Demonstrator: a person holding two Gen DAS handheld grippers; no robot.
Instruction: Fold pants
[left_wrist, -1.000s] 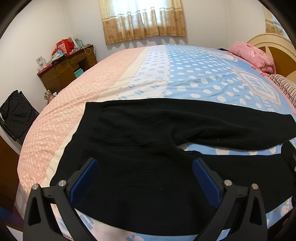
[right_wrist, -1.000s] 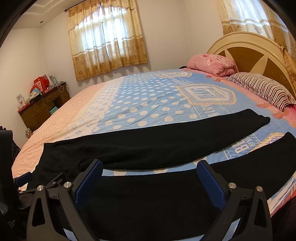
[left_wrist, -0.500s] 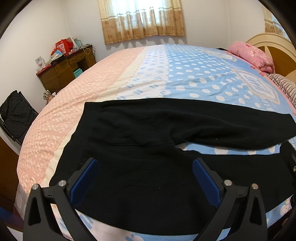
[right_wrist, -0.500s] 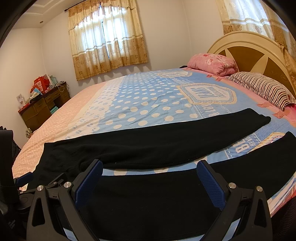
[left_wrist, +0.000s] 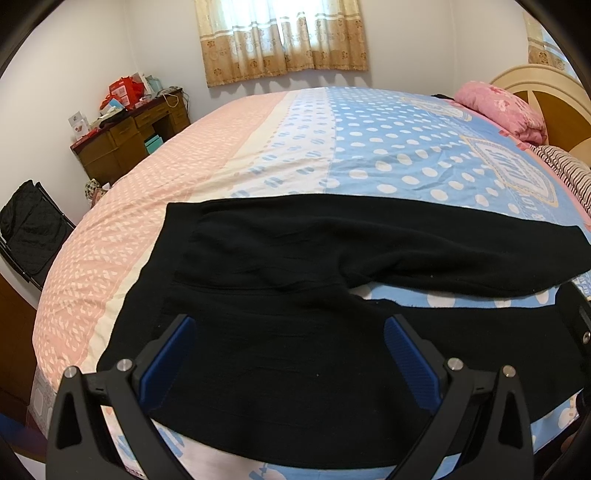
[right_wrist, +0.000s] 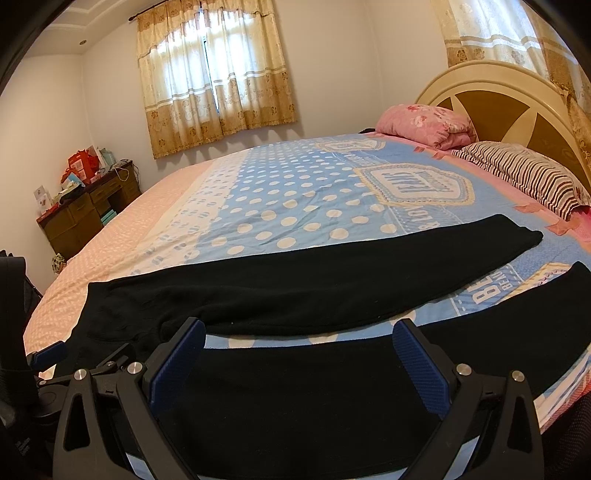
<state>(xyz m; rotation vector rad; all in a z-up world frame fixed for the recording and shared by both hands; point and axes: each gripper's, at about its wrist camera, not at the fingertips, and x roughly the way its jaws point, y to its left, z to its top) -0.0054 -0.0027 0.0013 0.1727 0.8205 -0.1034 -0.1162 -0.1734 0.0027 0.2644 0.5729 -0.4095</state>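
One pair of black fleece pants (right_wrist: 332, 280) on one bed with a blue and pink dotted cover (right_wrist: 295, 192). Two pillows: one pink floral pillow (right_wrist: 428, 123), one striped pillow (right_wrist: 524, 173). One brown wooden table (left_wrist: 122, 136). Two curtained windows.

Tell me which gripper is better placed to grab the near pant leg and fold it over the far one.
Probably the right gripper: open, it hovers over the near leg, which runs toward the headboard. The left gripper, also open, sits over the waist end of the black pants.

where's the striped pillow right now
In the right wrist view the striped pillow lies at the right, at the head of the bed against the headboard, just right of the pink pillow.
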